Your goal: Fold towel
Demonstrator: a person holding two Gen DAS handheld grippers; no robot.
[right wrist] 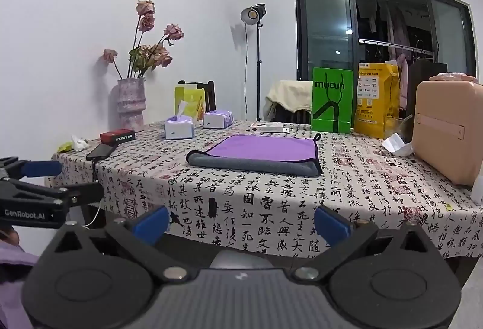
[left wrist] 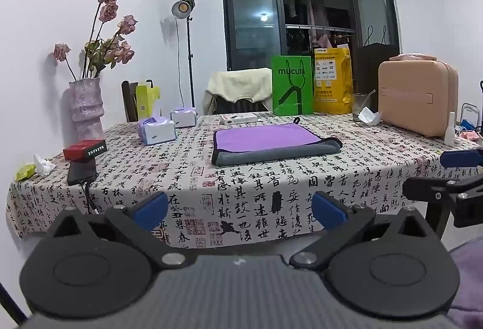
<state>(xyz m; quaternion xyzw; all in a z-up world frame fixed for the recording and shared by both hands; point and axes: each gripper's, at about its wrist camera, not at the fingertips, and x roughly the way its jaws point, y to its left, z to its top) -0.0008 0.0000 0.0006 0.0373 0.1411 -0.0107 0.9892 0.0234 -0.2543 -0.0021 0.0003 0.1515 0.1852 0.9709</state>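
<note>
Meanwhile, both the left tongs [left wrist: 240, 208] and right tongs [right wrist: 241, 223] are hanging open and empty, well short of the folded towel [left wrist: 268, 143] lying on the table [left wrist: 362, 175].

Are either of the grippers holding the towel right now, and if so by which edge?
No. The left gripper and right gripper are both open and empty, short of the table; the towel lies folded on the tablecloth, untouched.

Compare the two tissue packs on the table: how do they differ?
The near tissue pack has a tissue sticking up from its top; the far tissue pack shows none. The near one sits closer to the table's front edge and the vase. Both are lilac-and-white soft packs, lying flat.
</note>
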